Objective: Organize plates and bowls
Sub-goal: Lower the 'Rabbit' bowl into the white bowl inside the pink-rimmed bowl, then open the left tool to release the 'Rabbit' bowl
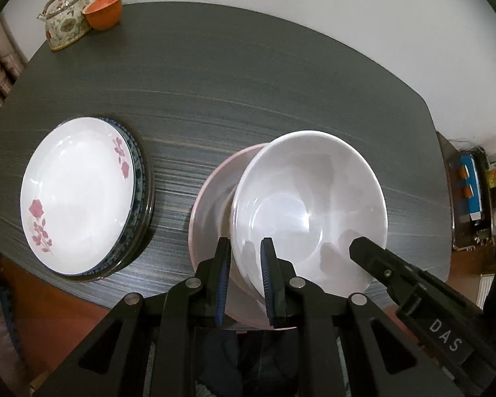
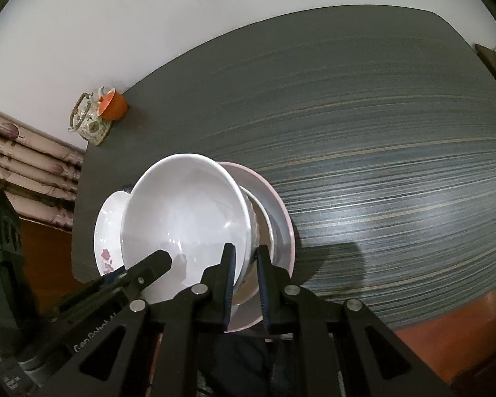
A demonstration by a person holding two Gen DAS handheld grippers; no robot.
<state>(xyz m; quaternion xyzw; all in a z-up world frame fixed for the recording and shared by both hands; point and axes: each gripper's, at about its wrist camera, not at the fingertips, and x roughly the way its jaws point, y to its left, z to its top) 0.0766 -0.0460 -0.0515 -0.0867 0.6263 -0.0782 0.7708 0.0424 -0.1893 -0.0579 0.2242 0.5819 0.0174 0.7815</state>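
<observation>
Both grippers, left and right, pinch the white bowl's near rim; lower level onto pink plate

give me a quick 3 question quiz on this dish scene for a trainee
1. True or false: both grippers grip the white bowl by its rim.
2. What lies directly under the bowl? A) a pink plate B) a teapot C) a tray
3. What tops the plate stack at the table's left?

Key:
1. True: the left gripper and right gripper each have fingers either side of the rim.
2. A, the pink plate.
3. A white plate with pink flowers.
</observation>
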